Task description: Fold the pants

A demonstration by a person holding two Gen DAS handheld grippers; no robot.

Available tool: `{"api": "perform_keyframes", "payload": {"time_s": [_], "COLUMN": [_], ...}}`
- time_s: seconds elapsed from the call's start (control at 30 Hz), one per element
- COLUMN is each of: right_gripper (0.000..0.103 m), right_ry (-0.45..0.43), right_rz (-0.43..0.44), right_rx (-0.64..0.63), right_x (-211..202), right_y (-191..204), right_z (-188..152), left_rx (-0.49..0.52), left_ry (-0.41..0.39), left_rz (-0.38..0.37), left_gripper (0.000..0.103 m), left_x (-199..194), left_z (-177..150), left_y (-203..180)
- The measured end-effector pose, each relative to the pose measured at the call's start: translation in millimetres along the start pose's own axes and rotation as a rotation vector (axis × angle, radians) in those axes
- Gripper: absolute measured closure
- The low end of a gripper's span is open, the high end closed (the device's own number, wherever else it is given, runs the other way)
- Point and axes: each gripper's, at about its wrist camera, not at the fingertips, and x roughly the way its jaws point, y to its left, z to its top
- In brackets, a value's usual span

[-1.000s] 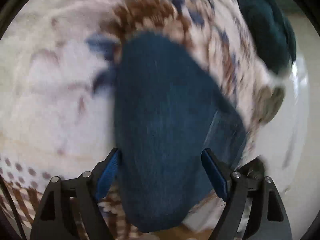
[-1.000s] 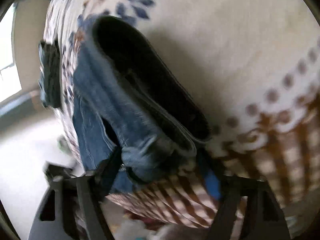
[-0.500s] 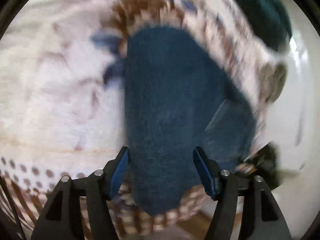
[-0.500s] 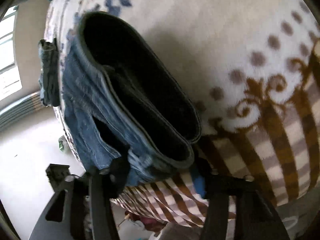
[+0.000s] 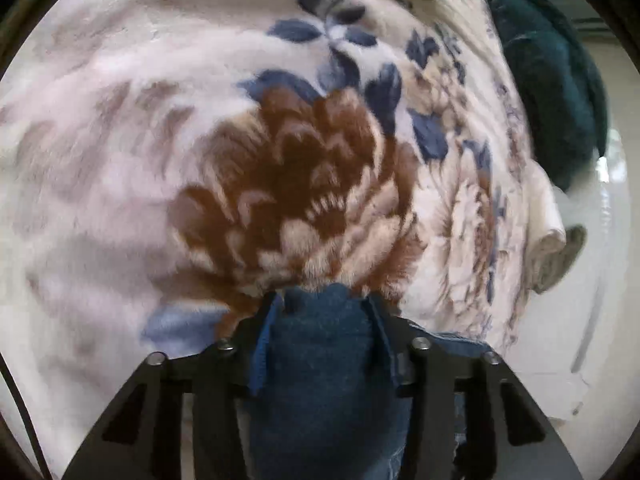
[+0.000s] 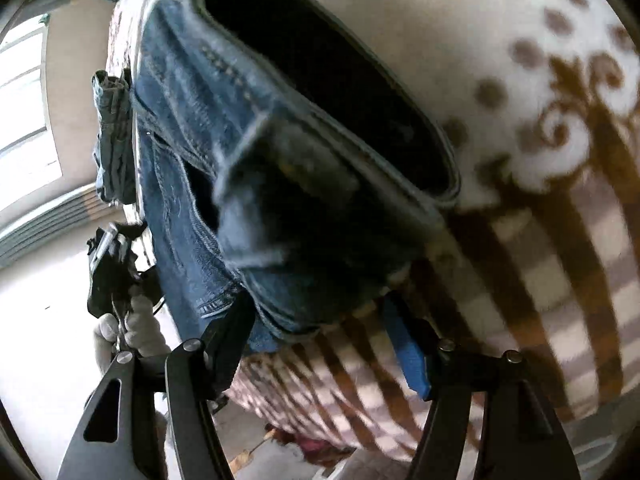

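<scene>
The pants are blue jeans lying on a floral blanket over a bed. In the left wrist view my left gripper (image 5: 322,300) is shut on a fold of the dark blue jeans (image 5: 324,364), which fill the space between the fingers. In the right wrist view the jeans (image 6: 256,168) lie with the waistband opening showing dark inside. My right gripper (image 6: 320,312) straddles the near end of the waistband, jaws apart. The other gripper and a gloved hand (image 6: 120,304) show at the left.
The blanket (image 5: 280,176) is cream with brown and blue flowers, and brown stripes near the edge (image 6: 560,280). A dark teal cloth (image 5: 552,80) lies at the far right of the bed. The pale floor (image 6: 40,320) lies beyond the bed edge.
The left gripper has closed on the jeans and pulled back, so the blanket's flower now fills its view. The right gripper has come closer to the waistband and stays open.
</scene>
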Motion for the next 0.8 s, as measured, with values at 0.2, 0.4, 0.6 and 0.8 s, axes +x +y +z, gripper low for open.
{"api": "perform_keyframes", "payload": {"time_s": [0.2, 0.4, 0.6, 0.8], "right_gripper": [0.034, 0.029, 0.030, 0.087], "right_ry": [-0.013, -0.070, -0.229, -0.298], "right_rz": [0.062, 0.093, 0.126, -0.039], "right_rx": [0.071, 0.034, 0.079, -0.037], "right_x": [-7.8, -30.5, -75.1, -97.7], "right_y": [-16.5, -8.9, -16.2, 10.1], "right_z": [2.1, -3.2, -1.0, 39.0], "left_rx": [-0.145, -0.025, 0.103, 0.148], "left_ry": [-0.016, -0.060, 0.002, 0.060], "left_rz": [-0.141, -0.143, 0.007, 0.057], "left_gripper": [0.053, 0.020, 0.020, 0.018], "left_x": [-28.7, -63.2, -31.8, -9.5], "left_z": [-4.3, -59.7, -100.8, -118.1], "left_y": [39.3, 15.5, -8.7, 6.7]}}
